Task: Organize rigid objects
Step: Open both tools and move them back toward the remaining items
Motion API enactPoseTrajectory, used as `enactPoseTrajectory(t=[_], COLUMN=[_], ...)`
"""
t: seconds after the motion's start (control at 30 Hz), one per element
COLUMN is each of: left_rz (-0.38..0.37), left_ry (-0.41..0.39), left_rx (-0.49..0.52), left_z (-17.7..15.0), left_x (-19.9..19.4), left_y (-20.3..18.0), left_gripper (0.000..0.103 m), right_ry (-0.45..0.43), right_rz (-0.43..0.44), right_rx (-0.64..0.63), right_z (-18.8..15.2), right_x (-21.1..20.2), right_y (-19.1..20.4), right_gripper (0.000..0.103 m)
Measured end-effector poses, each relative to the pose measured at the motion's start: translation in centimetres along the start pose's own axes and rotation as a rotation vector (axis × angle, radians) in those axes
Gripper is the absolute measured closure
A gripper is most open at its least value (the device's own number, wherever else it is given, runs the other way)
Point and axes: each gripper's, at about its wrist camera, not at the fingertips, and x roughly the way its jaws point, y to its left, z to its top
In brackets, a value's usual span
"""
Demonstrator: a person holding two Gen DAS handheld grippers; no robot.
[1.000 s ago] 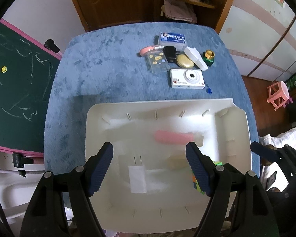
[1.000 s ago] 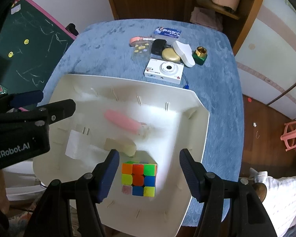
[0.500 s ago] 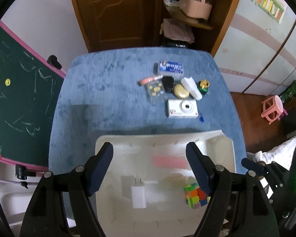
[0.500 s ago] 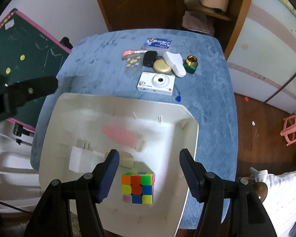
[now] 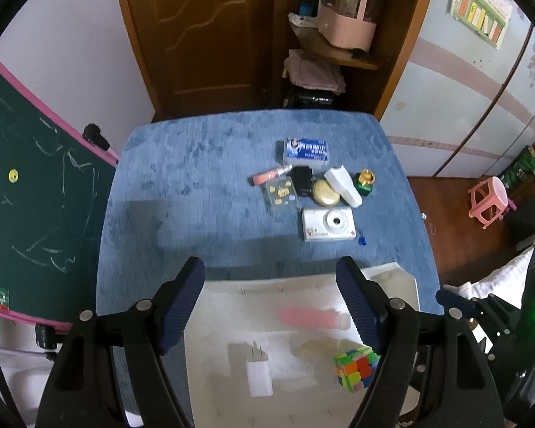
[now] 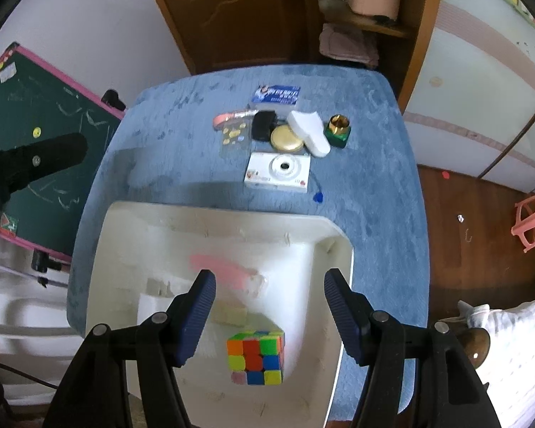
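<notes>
A blue-carpeted bench (image 5: pixel 203 192) stands before a wooden door (image 5: pixel 196 35), a green chalkboard (image 5: pixel 35 164) at its left. The white tray (image 6: pixel 125 249) at the near edge holds a colour cube (image 6: pixel 256 356), white charger (image 5: pixel 258 378) and pink tube (image 5: pixel 303 315). A white camera (image 5: pixel 328 224) lies farther back. The left gripper (image 5: pixel 271 306) and right gripper (image 6: pixel 269 312) both hover with jaws apart, empty, and have pulled back higher since earlier.

Pink item (image 5: pixel 308 315) in tray (image 6: pixel 335 249) blurred – tray's near edge cut off.
</notes>
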Motion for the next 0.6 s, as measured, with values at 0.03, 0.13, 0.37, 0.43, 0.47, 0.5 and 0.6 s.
enactPoseTrajectory(t=[0.03, 0.13, 0.37, 0.43, 0.47, 0.5, 0.6], left_rz=[0.000, -0.002, -0.019, -0.028, -0.029, -0.031, -0.032], left_ry=[-0.005, -0.024, -0.078, -0.087, -0.090, -0.092, -0.082], left_rx=[0.002, 0.016, 0.052, 0.062, 0.068, 0.074, 0.104], left_z=[0.4, 1.7, 5.7, 6.8, 7.4, 7.9, 9.6], left_x=[-0.1, -0.2, 0.0, 0.3, 0.6, 0.9, 2.4], left_y=[0.0, 0.0, -0.2, -0.2, -0.2, -0.2, -0.5], left_gripper=[0.024, 0.024, 0.024, 0.024, 0.024, 0.024, 0.024], right_ry=[-0.006, -0.025, -0.067, -0.074, -0.076, -0.079, -0.092], right_rz=[-0.003, -0.010, -0.032, -0.030, -0.028, -0.025, -0.014], right_rx=[0.004, 0.023, 0.067, 0.085, 0.097, 0.108, 0.154], right_z=[0.3, 1.5, 4.6, 5.5, 6.0, 6.3, 7.7], right_x=[-0.1, -0.6, -1.4, -1.5, -1.6, -1.5, -1.4], right_y=[-0.1, -0.6, -2.4, -3.0, -3.4, -3.8, -5.4], right_gripper=[0.039, 0.039, 0.039, 0.039, 0.039, 0.039, 0.039])
